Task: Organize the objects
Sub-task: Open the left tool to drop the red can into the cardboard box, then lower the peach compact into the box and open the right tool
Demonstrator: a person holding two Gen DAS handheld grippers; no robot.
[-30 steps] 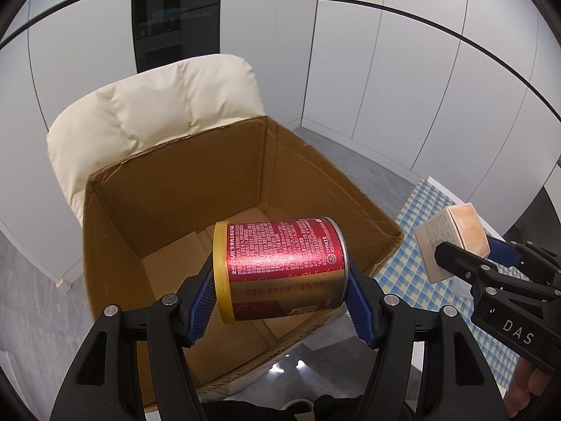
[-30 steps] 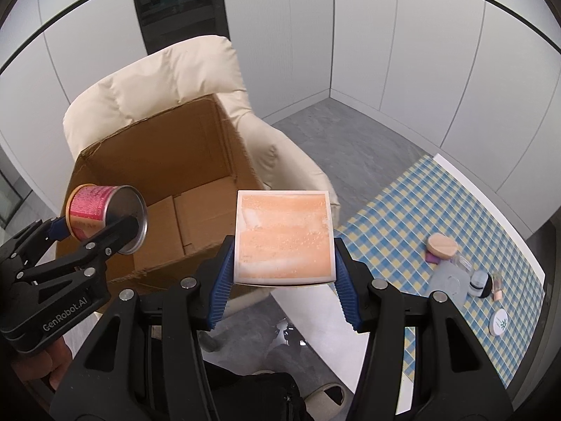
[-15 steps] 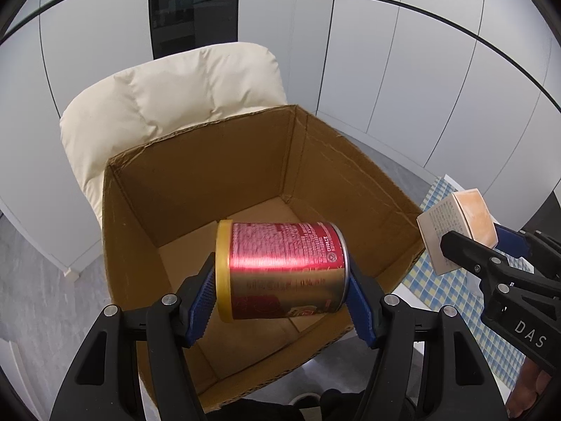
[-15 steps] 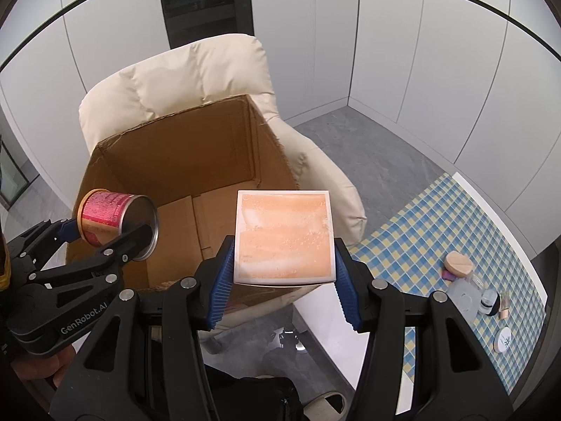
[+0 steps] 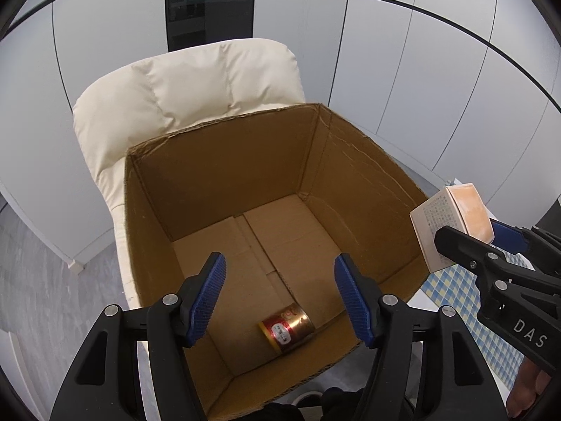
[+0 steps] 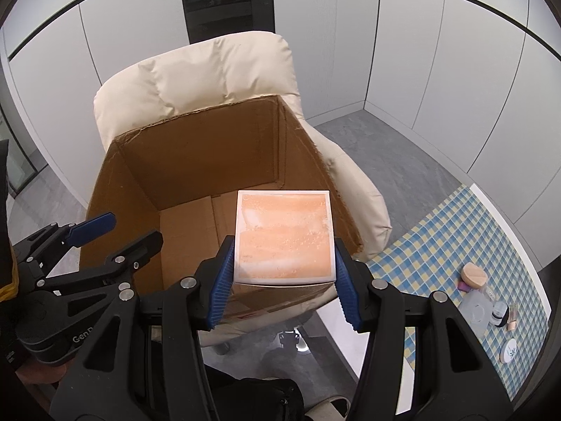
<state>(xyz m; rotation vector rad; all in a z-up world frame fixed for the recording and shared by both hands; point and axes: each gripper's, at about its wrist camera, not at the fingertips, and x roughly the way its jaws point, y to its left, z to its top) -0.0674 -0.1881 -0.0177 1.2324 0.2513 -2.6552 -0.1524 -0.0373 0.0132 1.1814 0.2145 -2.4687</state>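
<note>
White-panelled room; cardboard box [image 5: 224, 182] on armchair [image 5: 189, 84]; left tongs [image 5: 280, 294] wide, empty; right tongs [image 6: 283, 286] clamping carton [image 6: 284, 235].

Black plastic left gripper [image 5: 278, 294], ribbed blue pads [image 5: 207, 294], silver screws. Right gripper [image 6: 283, 280] alike, white "DAS" lettering.

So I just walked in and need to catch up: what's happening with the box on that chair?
A person is packing items with two handheld grippers. The left gripper is open above the brown cardboard box on the cream padded chair, and a red-and-gold metal can lies on its side on the box floor. The right gripper is shut on a square white-and-peach carton, held over the box's near edge, not yet released.
</note>
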